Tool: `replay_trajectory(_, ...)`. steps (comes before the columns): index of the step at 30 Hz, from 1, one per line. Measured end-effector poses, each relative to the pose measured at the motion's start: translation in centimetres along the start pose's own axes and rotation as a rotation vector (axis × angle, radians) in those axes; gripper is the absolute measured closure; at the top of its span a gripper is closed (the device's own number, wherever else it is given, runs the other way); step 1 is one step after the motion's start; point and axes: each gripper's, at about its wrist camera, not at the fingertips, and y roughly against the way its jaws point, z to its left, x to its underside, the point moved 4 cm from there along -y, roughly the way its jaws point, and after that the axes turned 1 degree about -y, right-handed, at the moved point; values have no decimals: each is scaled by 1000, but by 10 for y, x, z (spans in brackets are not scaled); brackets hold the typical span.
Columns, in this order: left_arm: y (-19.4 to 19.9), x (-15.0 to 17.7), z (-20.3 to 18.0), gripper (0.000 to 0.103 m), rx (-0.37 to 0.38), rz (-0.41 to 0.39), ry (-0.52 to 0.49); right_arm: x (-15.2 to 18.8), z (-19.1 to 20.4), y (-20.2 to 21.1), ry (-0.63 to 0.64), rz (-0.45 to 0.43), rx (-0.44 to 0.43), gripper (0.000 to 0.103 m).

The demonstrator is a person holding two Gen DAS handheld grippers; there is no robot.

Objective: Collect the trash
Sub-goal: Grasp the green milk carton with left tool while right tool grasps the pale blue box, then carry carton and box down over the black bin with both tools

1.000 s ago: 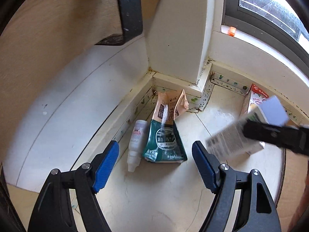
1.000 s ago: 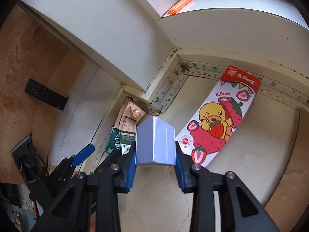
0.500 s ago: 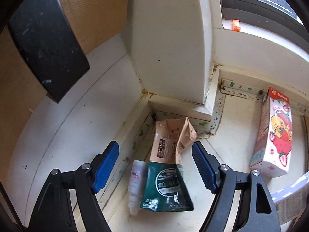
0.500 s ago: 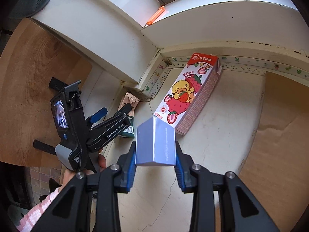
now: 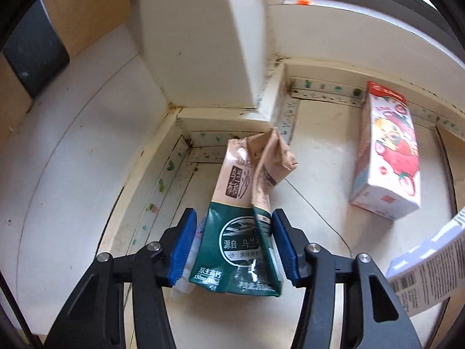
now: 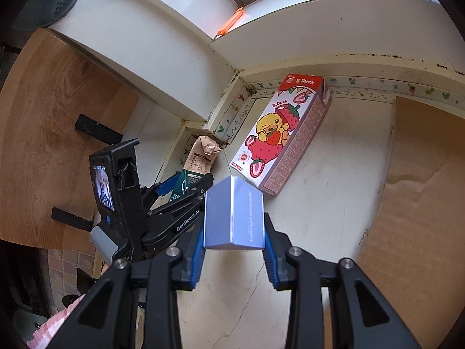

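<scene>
While the left gripper (image 5: 232, 247) closed its fingers around the crumpled green-tan carton (image 5: 241, 226) on the floor by the wall corner, the right gripper (image 6: 232, 250) clamped a blue box (image 6: 234, 213); strawberry carton (image 6: 279, 133) lay nearby.

I see a scuffed cream floor (image 6: 334, 203) running into a white wall corner (image 5: 203, 43) edged by a speckled baseboard (image 6: 377, 88). A window sill (image 6: 319, 3) above catches daylight; wood panelling (image 6: 49, 110) stands left, brown cardboard (image 6: 421, 189) lies right.
</scene>
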Motion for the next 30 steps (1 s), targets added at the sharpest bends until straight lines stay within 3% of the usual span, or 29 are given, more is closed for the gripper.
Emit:
replay_trajectory(9, 51, 14, -13, 58, 112, -63, 46, 16, 14, 23, 28, -31, -15, 68)
replay_trajectory(17, 147, 40, 4, 58, 213, -146, 92, 47, 30, 59, 32, -62, -44, 68)
replay_trajectory(25, 236, 92, 33, 58, 338, -184, 182, 97, 54, 97, 53, -98, -41, 68)
replay_trajectory(30, 288, 142, 56, 58, 426, -187, 230, 142, 73, 123, 36, -130, -21, 68)
